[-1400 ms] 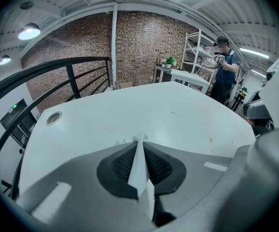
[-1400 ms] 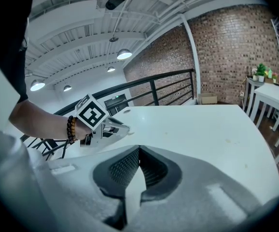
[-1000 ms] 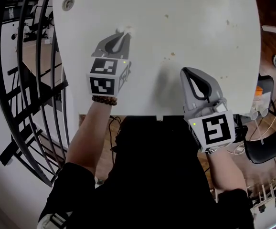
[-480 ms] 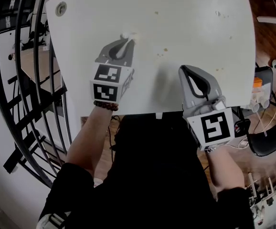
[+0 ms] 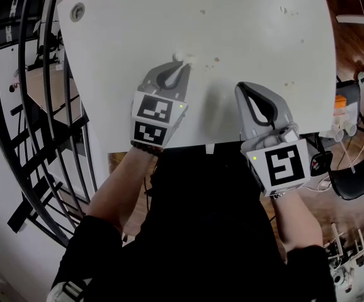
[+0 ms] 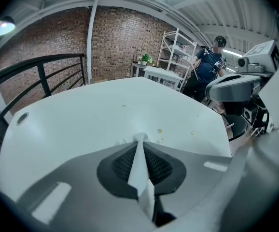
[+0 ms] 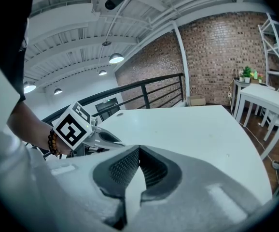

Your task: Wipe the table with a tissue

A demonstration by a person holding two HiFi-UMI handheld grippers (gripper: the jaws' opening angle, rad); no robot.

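Observation:
The white round table [image 5: 245,24] fills the upper head view. My left gripper [image 5: 181,63] is shut on a white tissue [image 5: 183,57], whose tip sticks out past the jaws onto the tabletop. In the left gripper view the tissue [image 6: 140,170] runs as a thin strip between the closed jaws of my left gripper [image 6: 140,140]. Small brownish spots [image 5: 217,60] lie just right of the tissue; the spots [image 6: 160,130] sit just ahead of the tips. My right gripper [image 5: 246,92] is shut and holds nothing, hovering over the near table edge; its jaws [image 7: 138,151] meet at the tips.
More specks [image 5: 283,9] dot the far right of the table. A round grommet [image 5: 77,11] sits at the table's far left. Black railing [image 5: 24,106] runs along the left. A chair [image 5: 352,175] and clutter stand at the right. A person [image 6: 209,64] stands beyond the table.
My left gripper with the tissue has slid right and nearer across the table, toward the brownish spots. The right gripper has stayed almost in place.

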